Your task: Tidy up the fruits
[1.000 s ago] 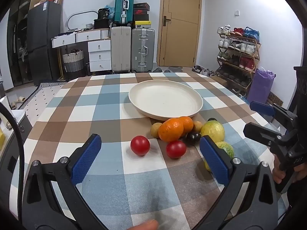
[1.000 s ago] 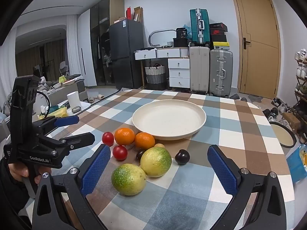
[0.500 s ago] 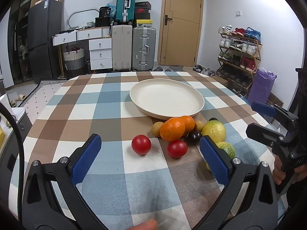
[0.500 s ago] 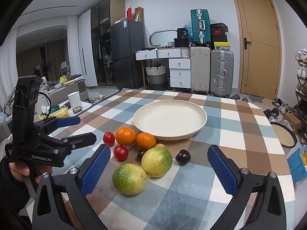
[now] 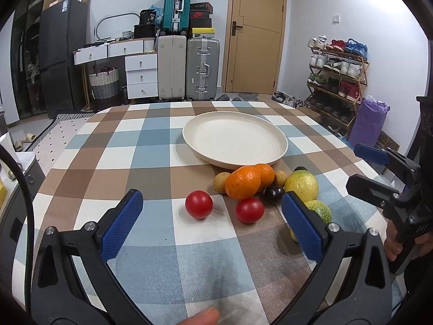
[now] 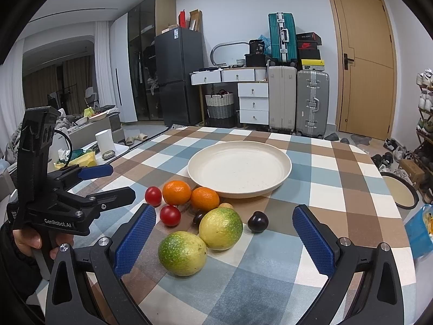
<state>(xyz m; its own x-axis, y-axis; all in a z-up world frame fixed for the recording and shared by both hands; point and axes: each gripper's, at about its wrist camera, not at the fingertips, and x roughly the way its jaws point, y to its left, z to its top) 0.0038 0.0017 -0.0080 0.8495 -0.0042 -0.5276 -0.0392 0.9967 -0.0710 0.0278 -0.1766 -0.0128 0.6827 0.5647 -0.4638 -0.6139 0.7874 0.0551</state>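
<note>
A cream plate (image 5: 235, 142) (image 6: 239, 169) sits empty mid-table. In front of it lies a cluster of fruit: two oranges (image 5: 243, 182) (image 6: 176, 192), two red tomatoes (image 5: 199, 204) (image 6: 170, 215), dark plums (image 6: 258, 222), small tan fruits (image 5: 221, 182) and two yellow-green citrus (image 6: 220, 228) (image 6: 182, 253). My left gripper (image 5: 212, 226) is open and empty just short of the tomatoes. My right gripper (image 6: 223, 239) is open and empty, its fingers either side of the citrus, still short of them. Each gripper shows in the other's view (image 5: 379, 173) (image 6: 108, 181).
The checked tablecloth (image 5: 130, 146) covers a round table. Its edges fall off left and right. Behind stand suitcases (image 5: 186, 70), drawers, a fridge and a shoe rack (image 5: 335, 81). A low side table with a white cup (image 6: 104, 140) stands to the left.
Both grippers have drifted slightly; the fruit and plate have not moved. Both stay open and empty.
</note>
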